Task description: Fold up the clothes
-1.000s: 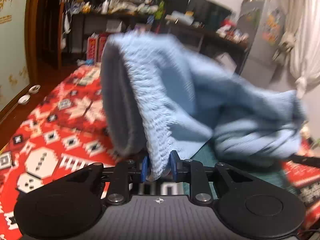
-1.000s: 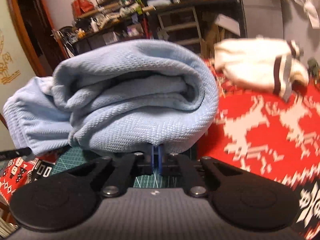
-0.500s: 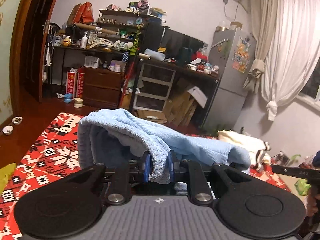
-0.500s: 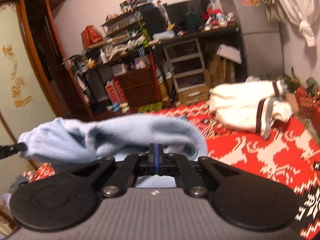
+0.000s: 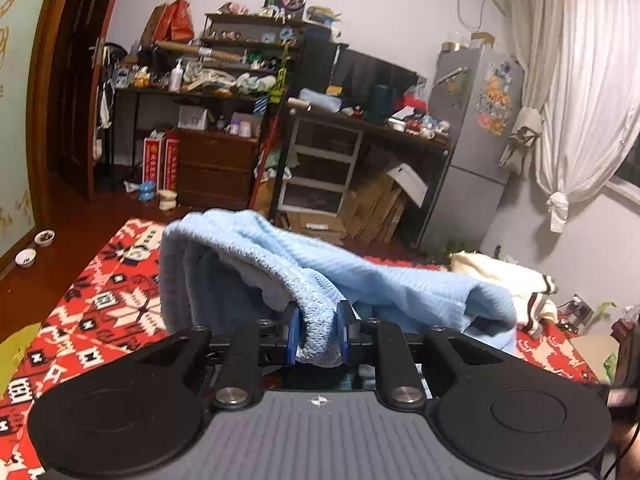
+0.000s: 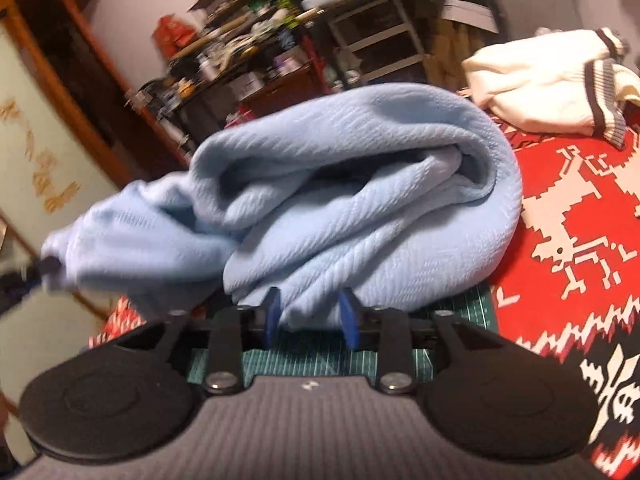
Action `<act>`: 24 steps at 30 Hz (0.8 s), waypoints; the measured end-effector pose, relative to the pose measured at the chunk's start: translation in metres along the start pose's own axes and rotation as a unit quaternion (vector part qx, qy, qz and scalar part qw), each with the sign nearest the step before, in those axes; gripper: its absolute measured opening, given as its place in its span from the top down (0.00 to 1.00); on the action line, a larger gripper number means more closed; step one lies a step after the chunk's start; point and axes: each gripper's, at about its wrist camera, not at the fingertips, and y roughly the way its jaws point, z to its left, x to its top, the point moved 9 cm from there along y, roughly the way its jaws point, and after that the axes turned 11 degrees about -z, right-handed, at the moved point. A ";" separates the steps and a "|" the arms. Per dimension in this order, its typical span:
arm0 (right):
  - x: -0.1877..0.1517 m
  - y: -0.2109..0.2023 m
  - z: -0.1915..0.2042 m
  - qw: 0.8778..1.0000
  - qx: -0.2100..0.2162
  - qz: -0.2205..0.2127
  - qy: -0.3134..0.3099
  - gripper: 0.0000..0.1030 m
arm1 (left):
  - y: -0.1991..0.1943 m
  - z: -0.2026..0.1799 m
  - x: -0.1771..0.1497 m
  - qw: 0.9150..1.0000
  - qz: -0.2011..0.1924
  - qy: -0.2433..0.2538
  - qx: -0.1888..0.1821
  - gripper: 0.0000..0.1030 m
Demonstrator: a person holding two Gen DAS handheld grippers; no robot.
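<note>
A light blue knit sweater point(image 5: 400, 288) is bunched up and stretches between both grippers. My left gripper point(image 5: 318, 334) is shut on its ribbed hem, which folds down between the blue pads. In the right wrist view the rolled bulk of the blue sweater point(image 6: 360, 184) rests on a green cutting mat point(image 6: 320, 360). My right gripper point(image 6: 310, 314) has its jaws opening. A fold of the sweater hangs loose between them, with its pads apart from the cloth.
A white sweater with dark striped cuffs point(image 6: 540, 80) lies at the far right on the red patterned blanket point(image 6: 580, 220); the white sweater point(image 5: 504, 280) also shows behind the blue one. Cluttered shelves point(image 5: 248, 80), a fridge point(image 5: 476, 140) and a curtain stand beyond.
The right gripper's jaws, shut on the sweater before, have parted, and its view has rolled. The sweater's right end has sunk onto the mat. The left gripper rose, keeping its hold on the hem.
</note>
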 end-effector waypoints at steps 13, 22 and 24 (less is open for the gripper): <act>0.030 0.025 -0.009 0.994 -0.089 -0.036 0.060 0.44 | 0.029 0.046 -0.054 0.997 0.057 -0.037 0.039 0.60; 0.038 0.023 -0.002 0.994 -0.095 -0.049 -0.007 0.78 | 0.033 0.067 -0.052 0.993 0.038 -0.084 0.069 0.80; 0.041 0.009 -0.004 0.995 -0.086 -0.056 -0.013 0.81 | 0.025 0.064 -0.041 0.994 0.023 -0.091 0.061 0.81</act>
